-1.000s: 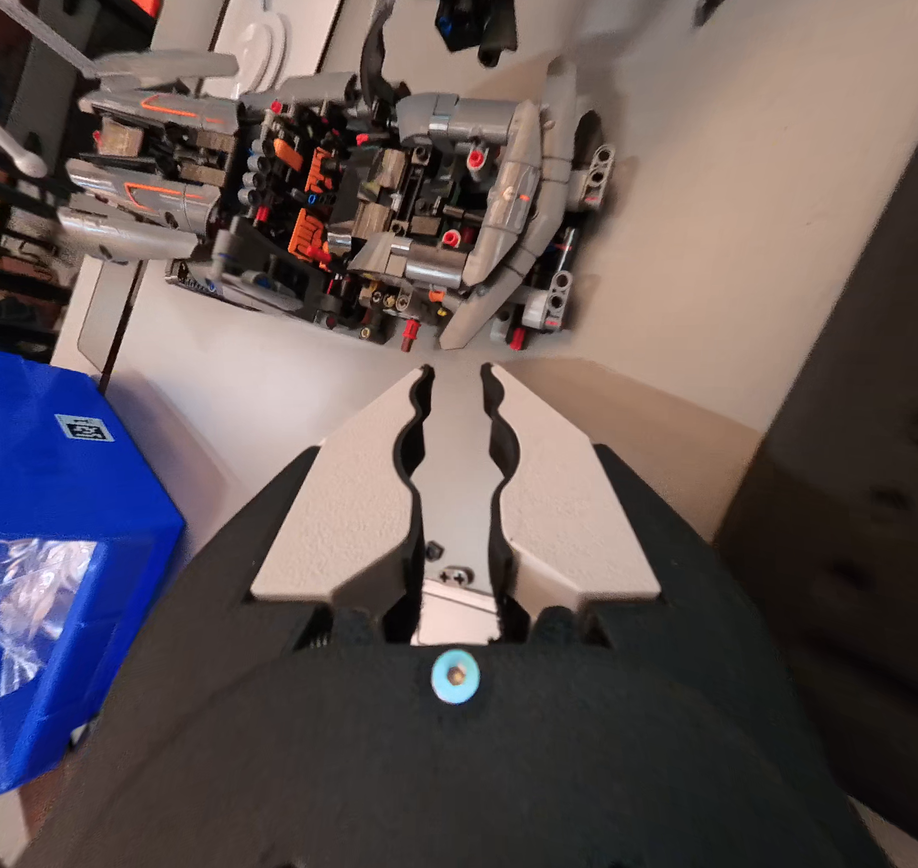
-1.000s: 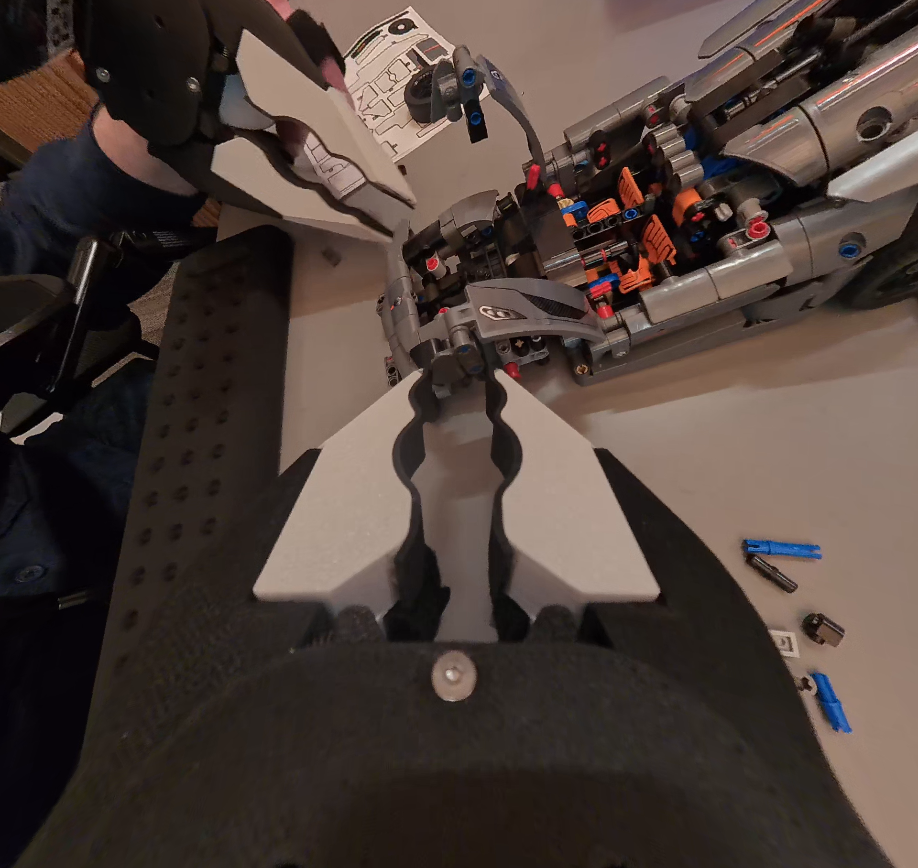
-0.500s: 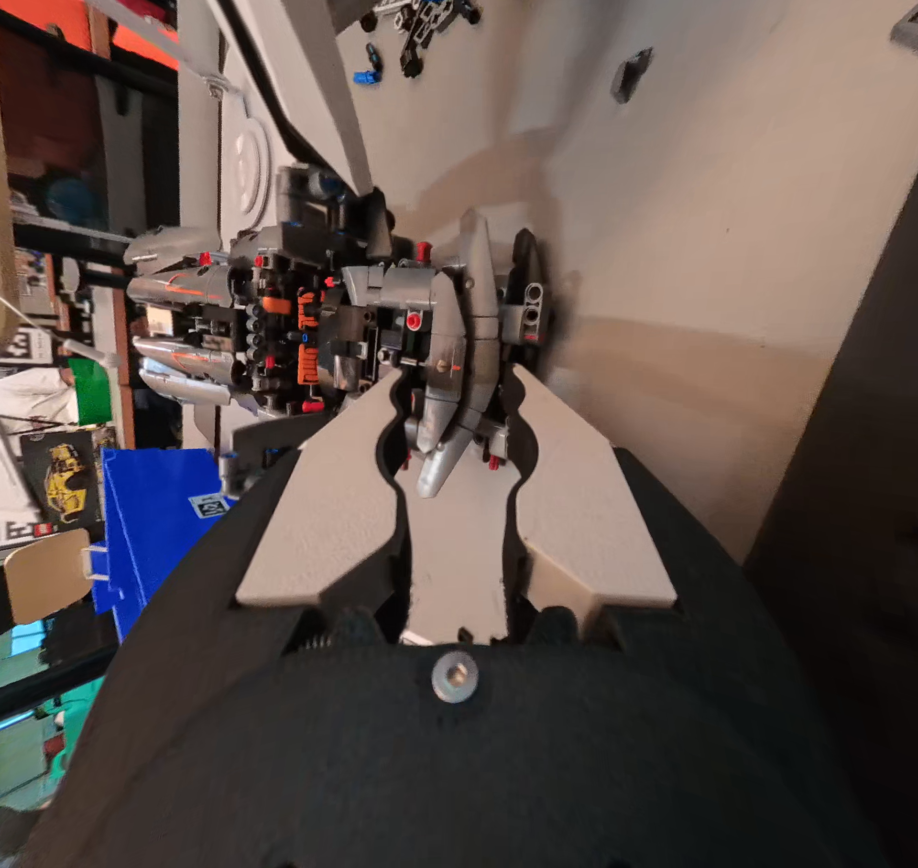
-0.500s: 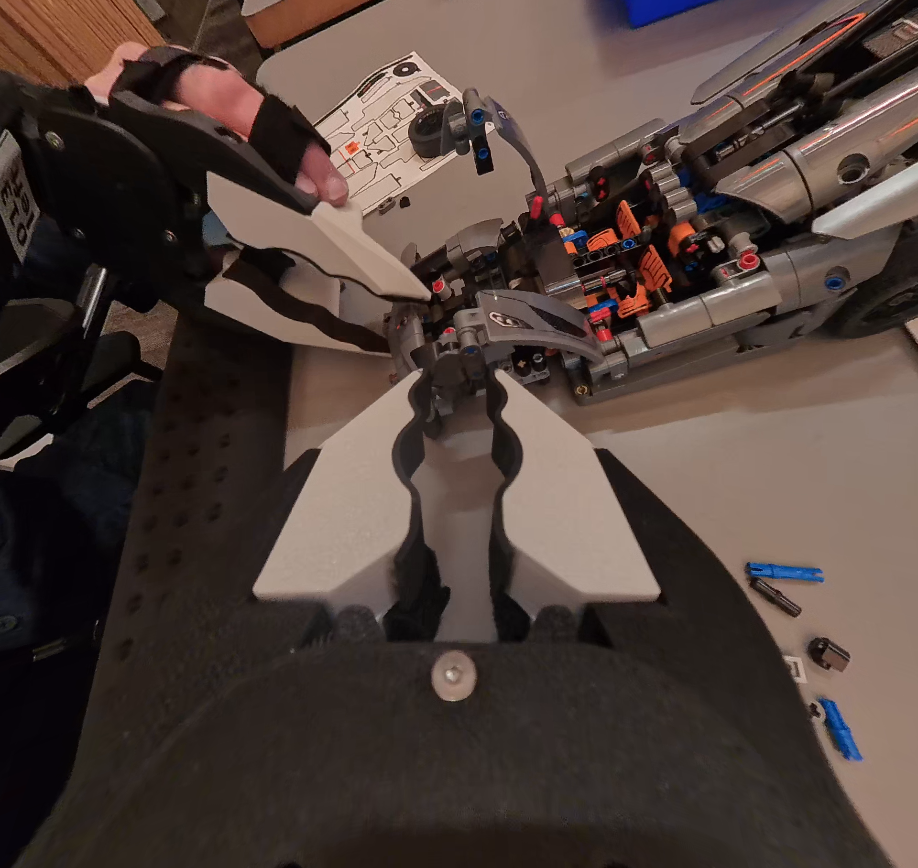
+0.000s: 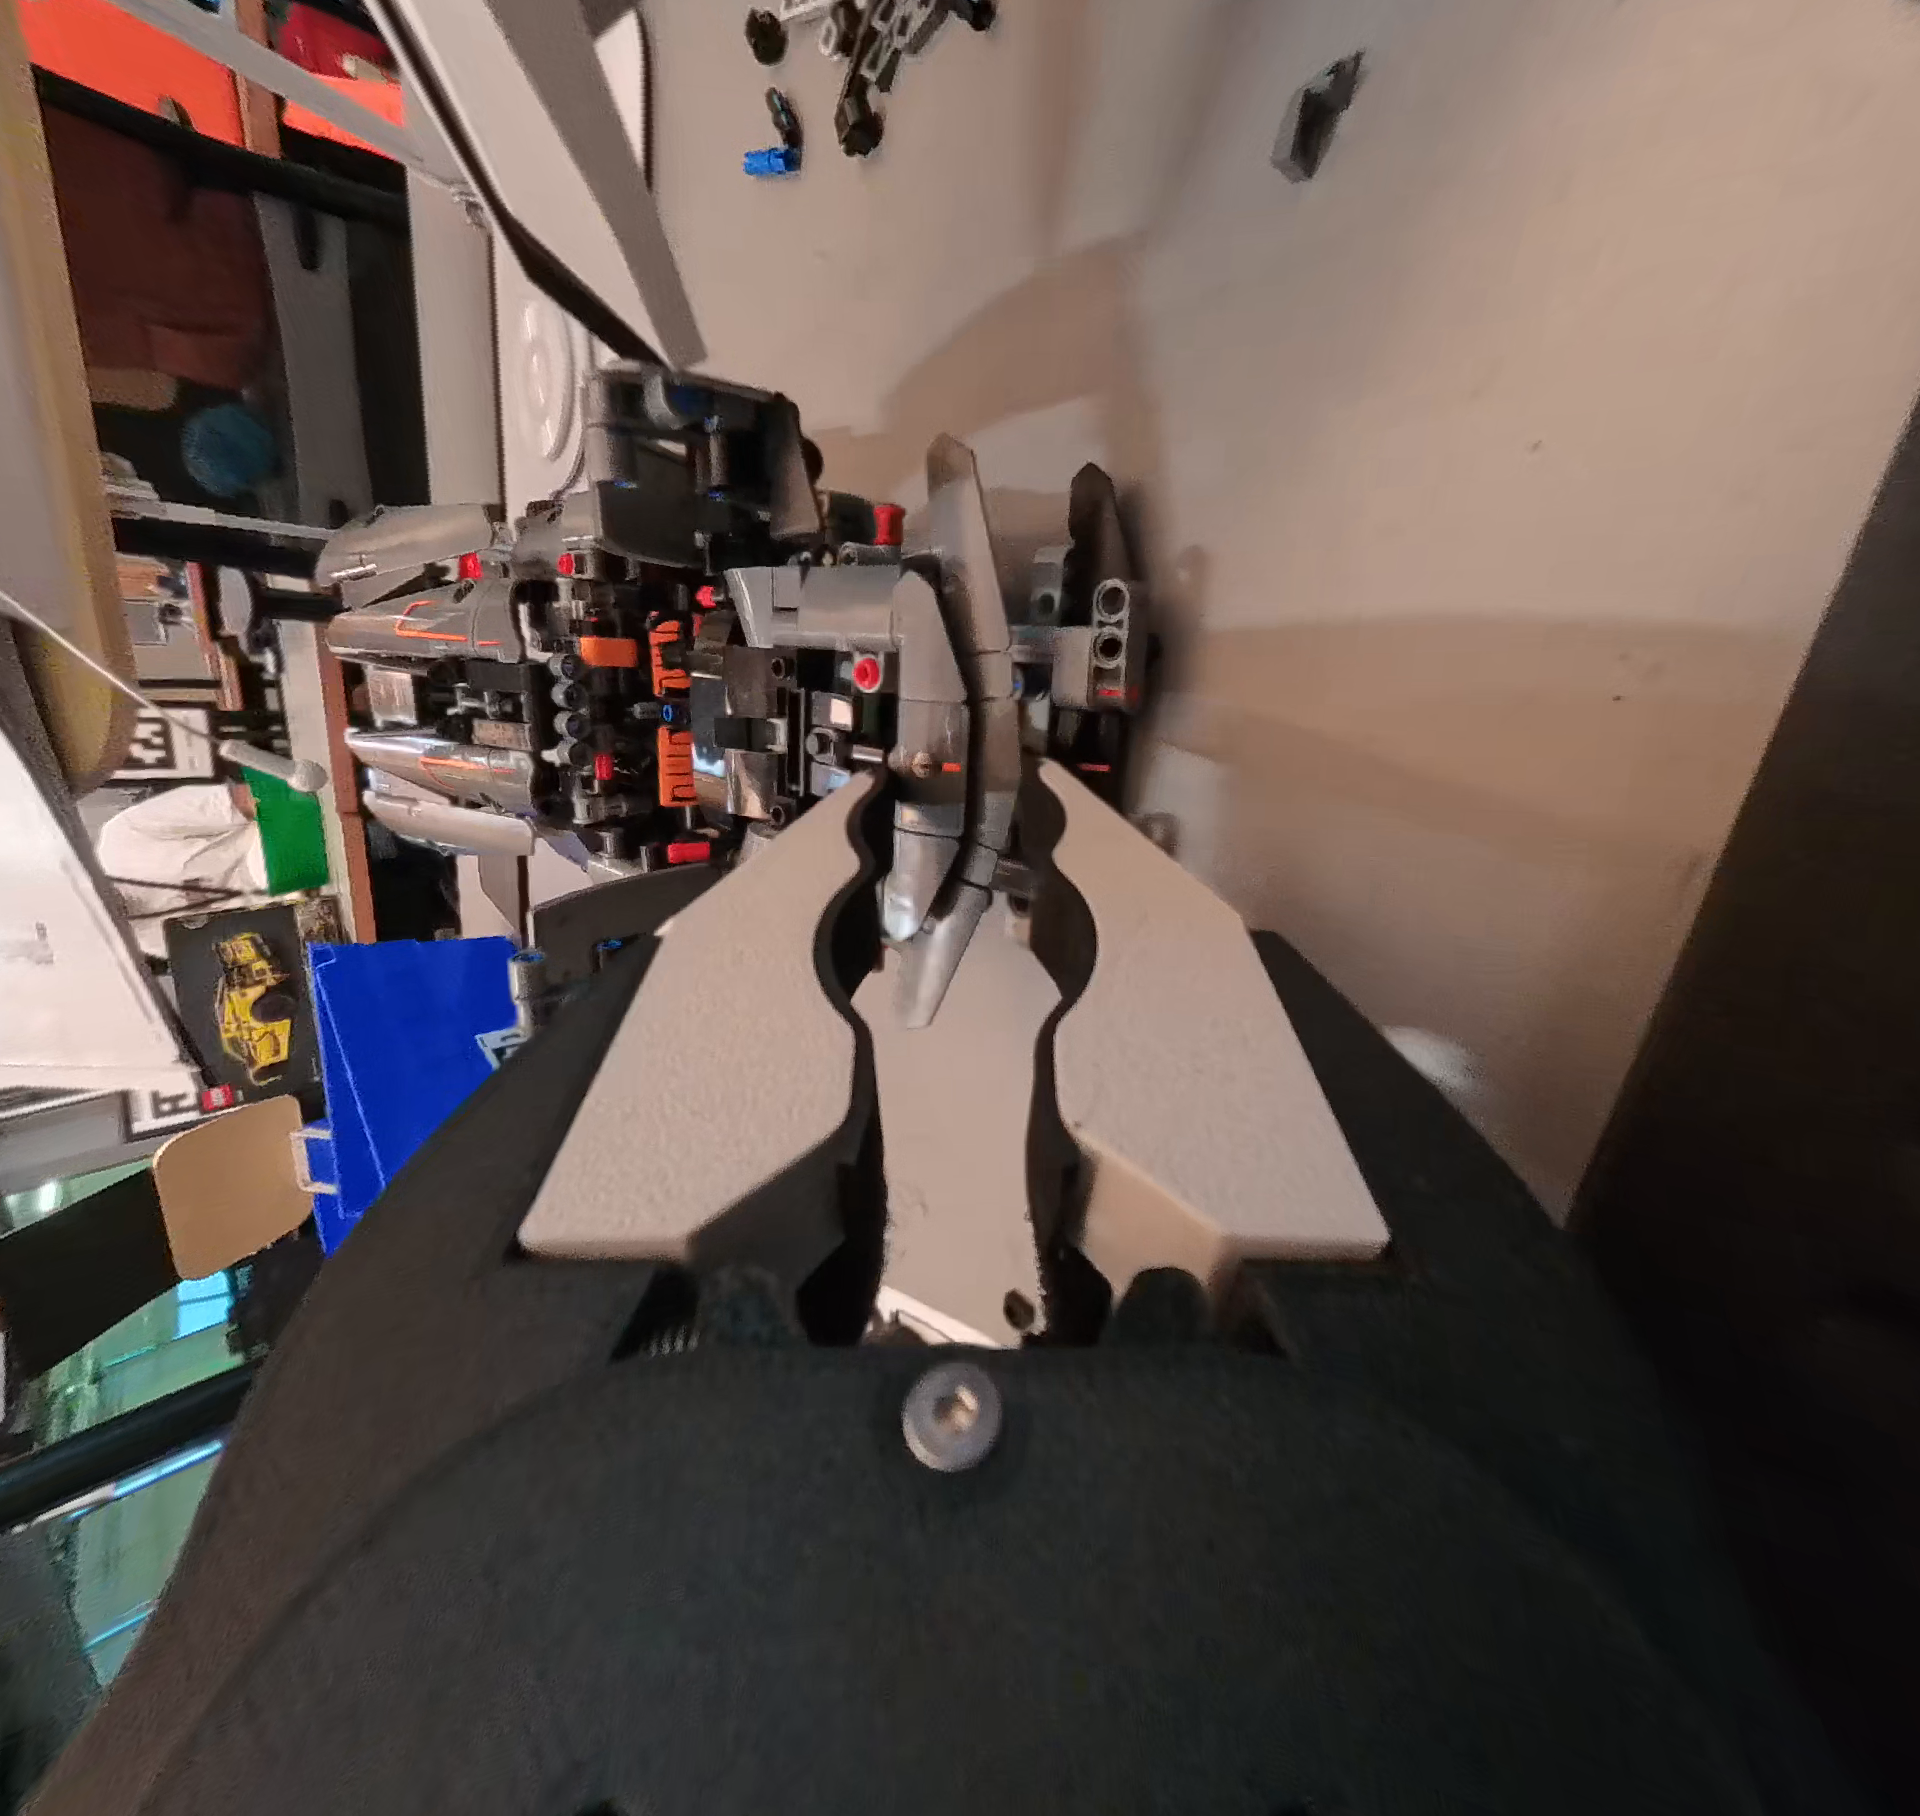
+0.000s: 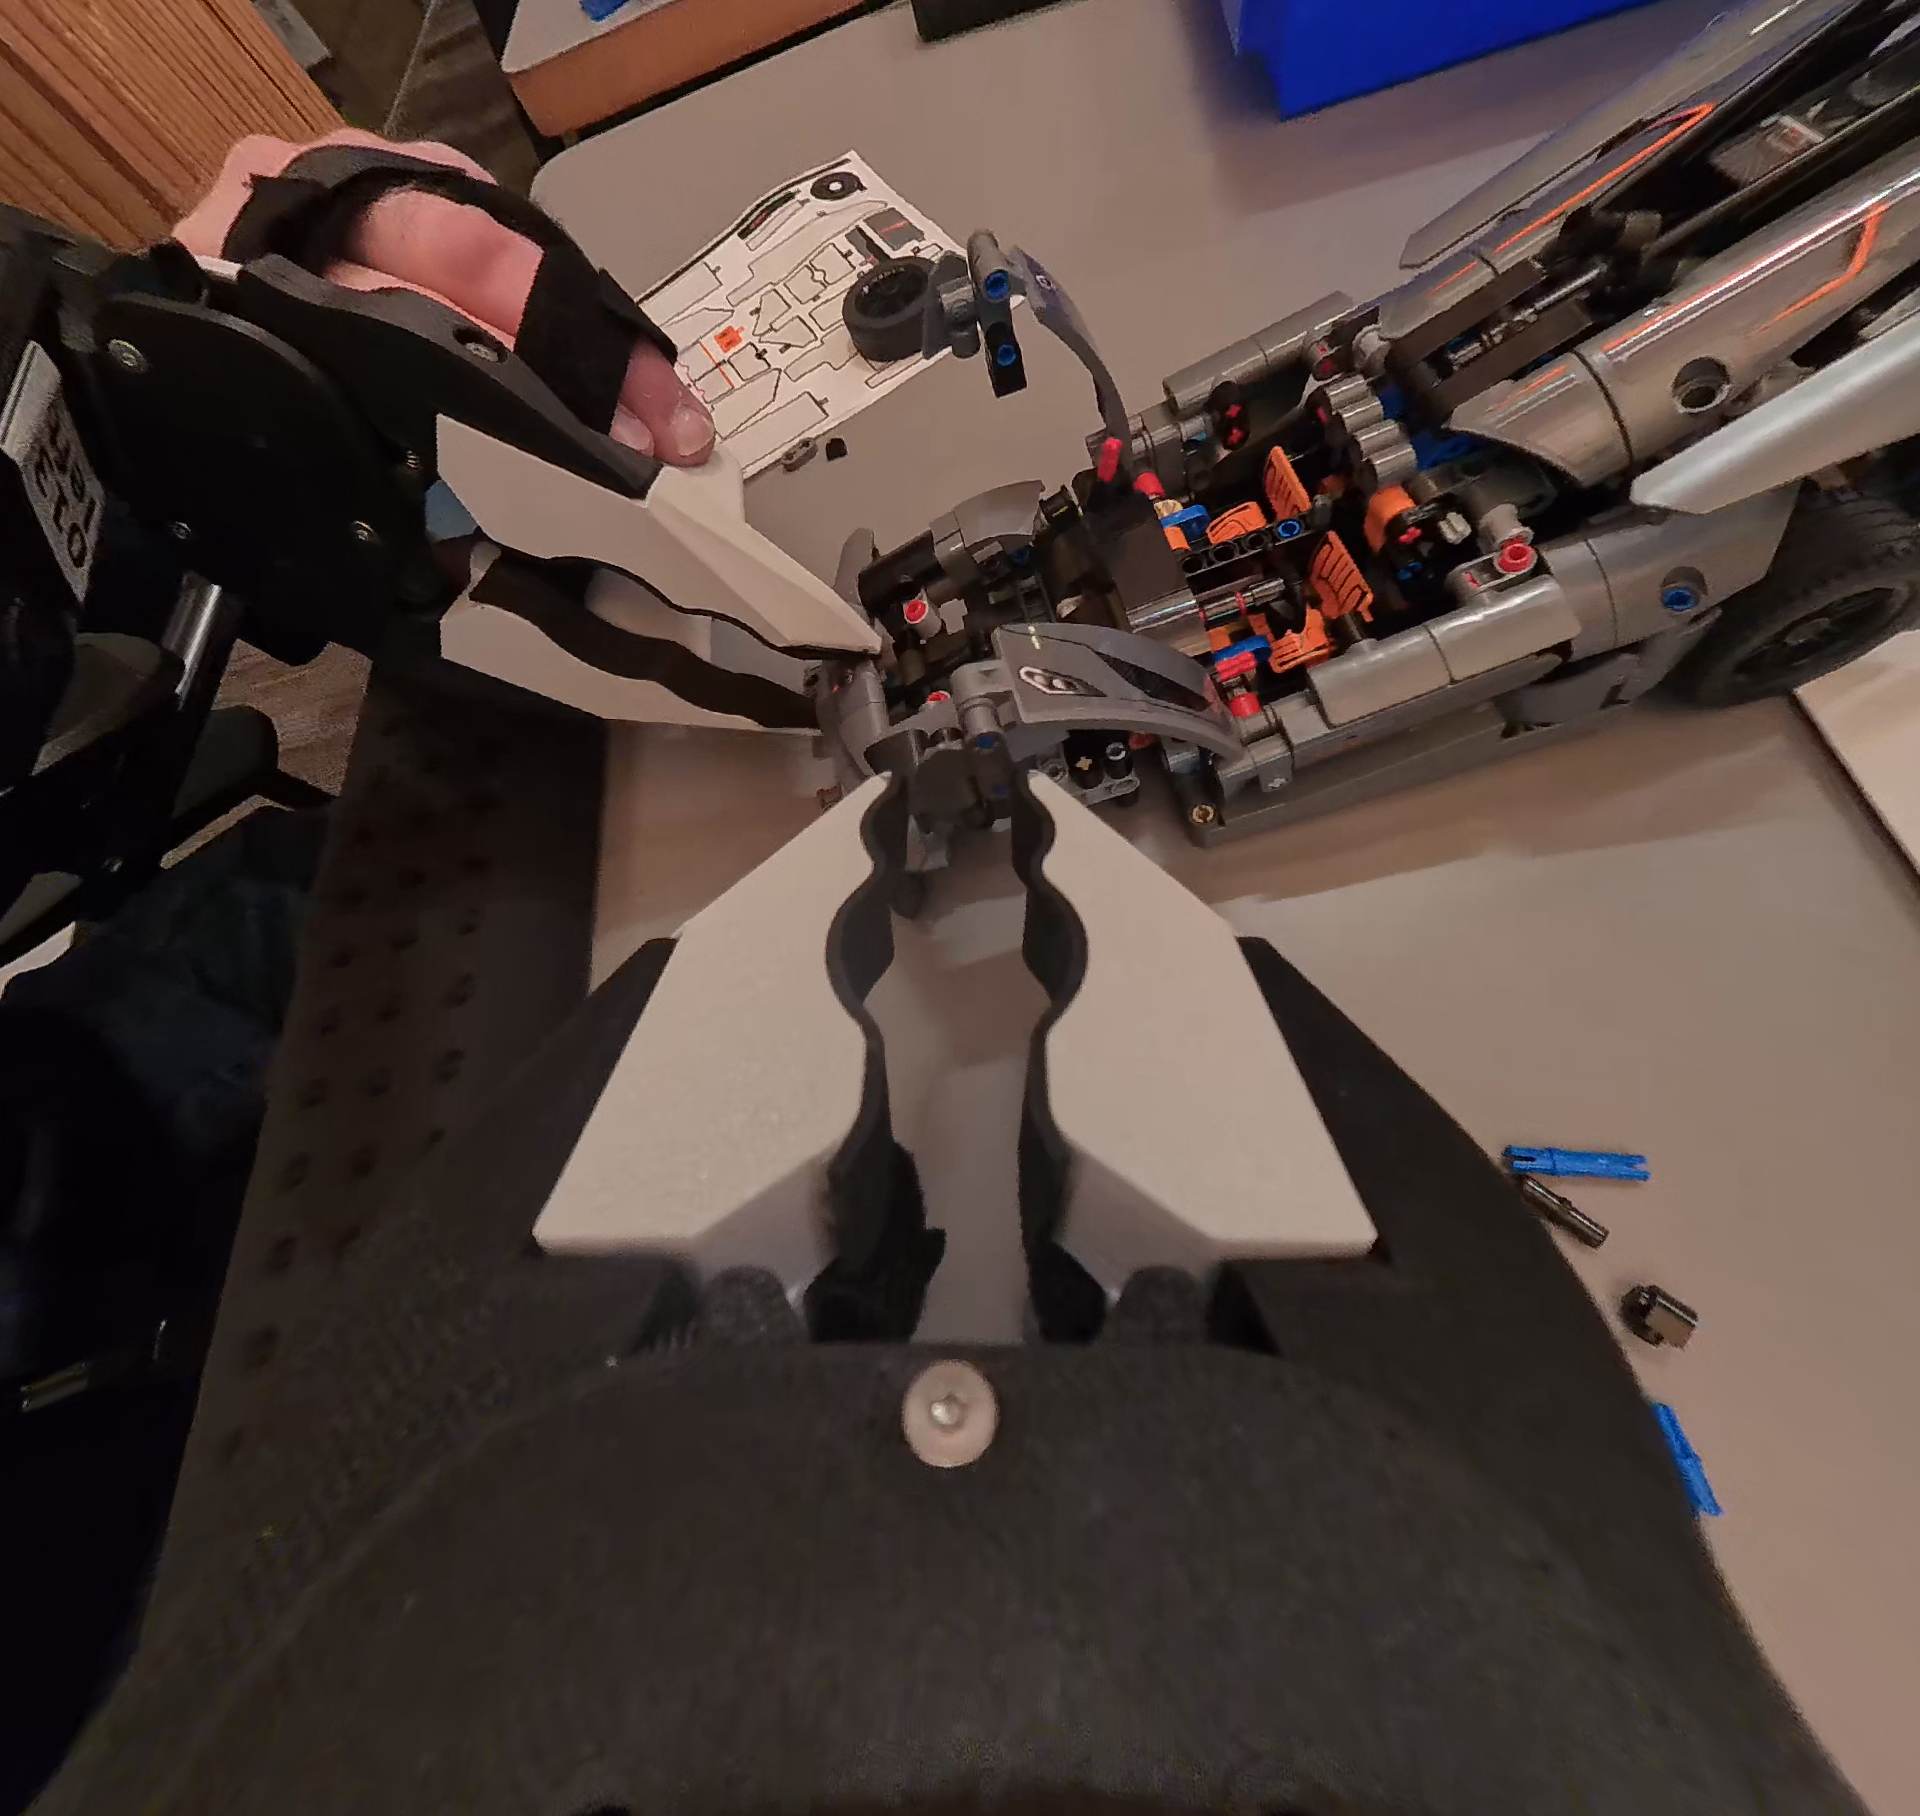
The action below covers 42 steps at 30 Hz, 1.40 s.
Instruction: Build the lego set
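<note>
At twelve o'clock on the counter [image 6: 1558, 935], the lego car [image 6: 1455, 561] is sitting. The right hand-held gripper [image 6: 961, 795] is clamping its front assembly, while the left hand-held gripper [image 5: 961, 779] is straddling the nose, jaws parted.

Left claw [image 5: 956, 779], right claw [image 6: 956, 790]: pale grey wedge fingers, wavy black pads, black body, silver screw; black hand straps.

My own right fingertips [image 6: 961, 800] cover the spot where they meet the lego car [image 6: 1351, 561], so I cannot tell if I grip it. The car's tail runs off the frame edge. The small loose parts [image 5: 873, 10] are blurred past naming.
</note>
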Motion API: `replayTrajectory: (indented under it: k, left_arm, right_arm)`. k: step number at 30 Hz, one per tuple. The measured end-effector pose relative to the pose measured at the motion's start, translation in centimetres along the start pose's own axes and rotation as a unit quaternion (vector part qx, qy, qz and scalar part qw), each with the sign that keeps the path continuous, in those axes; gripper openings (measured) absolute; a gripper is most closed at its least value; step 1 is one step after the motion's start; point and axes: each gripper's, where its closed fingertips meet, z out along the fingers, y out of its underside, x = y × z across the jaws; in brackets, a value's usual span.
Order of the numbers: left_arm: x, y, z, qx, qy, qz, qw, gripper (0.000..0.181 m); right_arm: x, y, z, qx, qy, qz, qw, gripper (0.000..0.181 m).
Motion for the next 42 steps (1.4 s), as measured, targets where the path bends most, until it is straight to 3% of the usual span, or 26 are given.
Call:
replayTrajectory:
  k: [16, 19, 21, 23, 26, 34, 38, 42]
  left_arm:
    - [-0.1, -0.1, 0.0, -0.014, -0.047, 0.045, 0.998, 0.028]
    - [0.1, -0.3, -0.5, -0.001, -0.025, 0.024, 0.999, 0.047]
    - [0.5, -0.4, -0.7, 0.004, -0.006, 0.012, 1.0, 0.05]
    - [0.9, 0.5, 0.0, -0.033, -0.001, 0.03, 0.999, 0.059]
    - [1.2, 0.1, 0.7, -0.031, -0.012, 0.046, 0.998, 0.046]
    - [1.0, 0.1, 0.9, -0.05, -0.019, 0.071, 0.996, 0.043]
    - [0.6, 0.4, 1.0, -0.052, -0.026, 0.061, 0.996, 0.042]
    - [-0.1, 0.9, 1.0, -0.056, -0.035, 0.054, 0.996, 0.042]
  right_arm:
    - [-0.1, -0.3, -0.8, 0.008, -0.005, 0.004, 1.0, 0.017]
    - [0.1, -0.4, -1.1, 0.013, -0.003, 0.006, 1.0, 0.017]
    - [0.1, -0.5, -1.2, 0.015, -0.002, 0.007, 1.0, 0.017]
    - [0.1, -0.5, -1.2, 0.015, -0.003, 0.007, 1.0, 0.017]
    - [0.0, -0.4, -1.1, 0.013, -0.003, 0.006, 1.0, 0.017]
    - [0.1, -0.3, -1.2, 0.011, -0.004, 0.007, 1.0, 0.017]
    - [0.6, 1.8, -1.2, -0.044, 0.001, 0.019, 0.999, 0.015]
    - [0.6, 4.9, 0.4, -0.122, -0.001, 0.004, 0.992, 0.025]
